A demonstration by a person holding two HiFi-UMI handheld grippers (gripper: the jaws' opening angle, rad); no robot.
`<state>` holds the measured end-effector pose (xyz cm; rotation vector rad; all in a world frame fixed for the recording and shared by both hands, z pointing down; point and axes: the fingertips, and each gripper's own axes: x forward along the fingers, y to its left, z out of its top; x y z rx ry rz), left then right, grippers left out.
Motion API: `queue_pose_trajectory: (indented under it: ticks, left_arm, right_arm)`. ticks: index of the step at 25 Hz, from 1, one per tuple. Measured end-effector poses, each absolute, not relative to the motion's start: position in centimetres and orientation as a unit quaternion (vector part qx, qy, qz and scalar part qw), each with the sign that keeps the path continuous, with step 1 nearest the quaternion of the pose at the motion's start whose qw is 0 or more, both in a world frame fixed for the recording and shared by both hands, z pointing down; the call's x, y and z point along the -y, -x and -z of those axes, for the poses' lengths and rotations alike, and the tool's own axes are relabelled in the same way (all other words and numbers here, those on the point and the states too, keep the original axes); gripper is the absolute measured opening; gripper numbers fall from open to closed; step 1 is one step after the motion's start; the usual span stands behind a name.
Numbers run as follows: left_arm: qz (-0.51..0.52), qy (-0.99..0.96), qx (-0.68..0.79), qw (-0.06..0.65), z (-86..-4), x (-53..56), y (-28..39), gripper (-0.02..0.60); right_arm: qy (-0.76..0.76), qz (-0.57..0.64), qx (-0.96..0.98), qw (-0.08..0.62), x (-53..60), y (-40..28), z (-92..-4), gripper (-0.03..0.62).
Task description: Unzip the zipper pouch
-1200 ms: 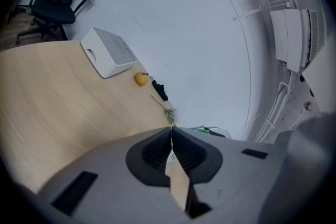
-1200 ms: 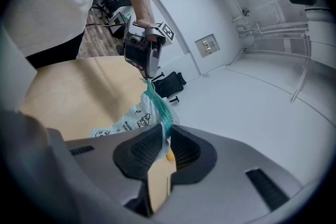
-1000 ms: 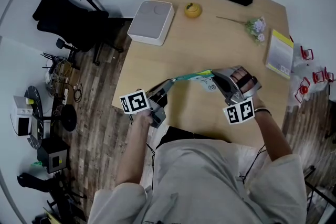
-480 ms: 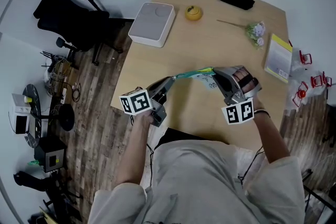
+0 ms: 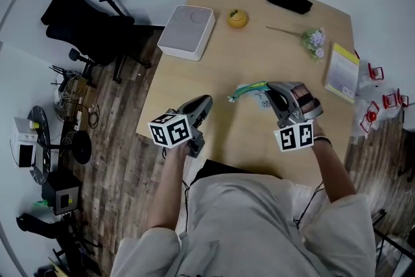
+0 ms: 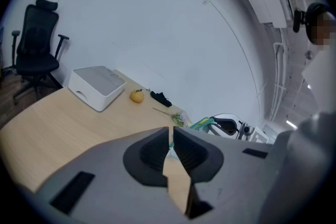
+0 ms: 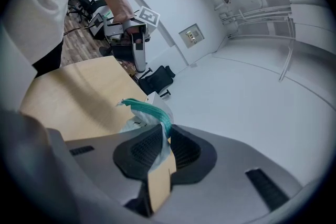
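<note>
The left gripper has come off the zipper pouch, which was stretched between both grippers and now droops from the right gripper alone

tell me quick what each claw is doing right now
Left claw: closed, empty.
Right claw: closed on the pouch.

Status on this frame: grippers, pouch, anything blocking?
Left gripper shut, empty, apart from pouch. Right gripper shut on pouch, over table. Zipper state: can't tell. Nothing in the way.
</note>
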<state>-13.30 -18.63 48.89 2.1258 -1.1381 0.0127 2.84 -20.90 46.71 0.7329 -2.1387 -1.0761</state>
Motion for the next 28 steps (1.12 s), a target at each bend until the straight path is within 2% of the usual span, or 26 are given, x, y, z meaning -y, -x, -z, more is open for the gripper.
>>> queue_pose_trajectory:
  ticks: [5, 9, 17, 21, 28]
  left_arm:
    - [-0.058, -0.836, 0.464, 0.287, -48.0, 18.6, 12.3, 0.028]
    - [-0.088, -0.83, 0.511, 0.205, -46.7, 19.0, 13.4, 0.028]
    - [-0.13, -0.834, 0.522, 0.126, -45.6, 18.7, 12.7, 0.028]
    - [-0.153, -0.839, 0.513, 0.1, -45.9, 18.5, 11.7, 0.028]
    - [-0.145, -0.838, 0.518, 0.096, -46.8, 18.3, 11.1, 0.028]
  right_arm:
    - [-0.294, 0.383, 0.818, 0.312, 21.3, -2.6, -46.5, 0.054]
    - [-0.329, 0.3, 0.849, 0.284, 21.9, -2.5, -45.8, 0.054]
    - [-0.356, 0.166, 0.889, 0.237, 22.5, -2.4, -46.0, 0.054]
    - [-0.364, 0.124, 0.895, 0.228, 22.6, -2.4, -46.4, 0.054]
    - [-0.391, 0.061, 0.896, 0.201, 22.6, -2.6, -46.2, 0.054]
